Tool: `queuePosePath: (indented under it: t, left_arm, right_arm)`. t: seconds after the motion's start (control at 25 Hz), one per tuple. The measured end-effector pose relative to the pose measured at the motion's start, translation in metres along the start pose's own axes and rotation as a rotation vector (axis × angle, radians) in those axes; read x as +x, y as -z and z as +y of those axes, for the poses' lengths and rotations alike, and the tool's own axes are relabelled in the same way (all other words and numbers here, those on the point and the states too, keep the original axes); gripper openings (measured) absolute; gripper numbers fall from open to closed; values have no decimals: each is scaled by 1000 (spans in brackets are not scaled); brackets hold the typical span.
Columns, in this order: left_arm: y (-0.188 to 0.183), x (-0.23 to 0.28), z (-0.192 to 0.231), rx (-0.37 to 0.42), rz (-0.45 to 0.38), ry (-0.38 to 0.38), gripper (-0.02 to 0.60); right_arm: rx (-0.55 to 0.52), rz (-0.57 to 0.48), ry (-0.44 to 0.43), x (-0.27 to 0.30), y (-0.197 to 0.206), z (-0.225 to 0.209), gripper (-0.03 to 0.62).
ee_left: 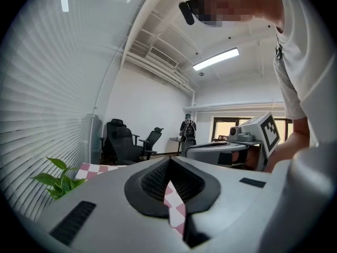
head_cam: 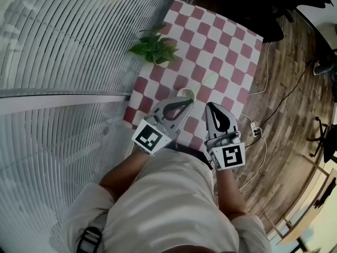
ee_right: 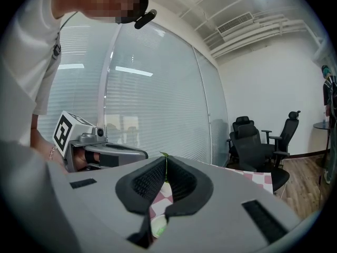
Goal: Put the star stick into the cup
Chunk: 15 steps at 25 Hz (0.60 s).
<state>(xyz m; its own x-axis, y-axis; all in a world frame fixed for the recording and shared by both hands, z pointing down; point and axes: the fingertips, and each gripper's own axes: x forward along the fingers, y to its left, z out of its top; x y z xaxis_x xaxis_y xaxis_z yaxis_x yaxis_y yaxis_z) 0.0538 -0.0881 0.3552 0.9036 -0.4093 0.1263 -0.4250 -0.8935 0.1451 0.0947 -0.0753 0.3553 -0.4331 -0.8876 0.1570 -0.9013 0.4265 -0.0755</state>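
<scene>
Cup stands on the checkered counter, star stick leaning out of it; just beside it we hold our left hand-held gripper and right hand-held gripper closed, both empty.

Red-and-white checked tablecloth beside slatted window blinds.
Carries a leafy green plant at its far left edge; meets wooden floor on the right, with white cables and a power strip near the corner.

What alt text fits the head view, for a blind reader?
Seen from above, a person holds the left gripper and right gripper, both shut, over a red-and-white checked table with a plant and a cup.
</scene>
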Motion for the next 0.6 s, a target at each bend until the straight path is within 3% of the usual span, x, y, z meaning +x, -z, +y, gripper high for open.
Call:
queuePosePath:
  t: [0.6]
  left_arm:
    - [-36, -11, -16, 13, -10, 1, 32]
  right_arm:
    - [-32, -8, -12, -19, -43, 13, 32]
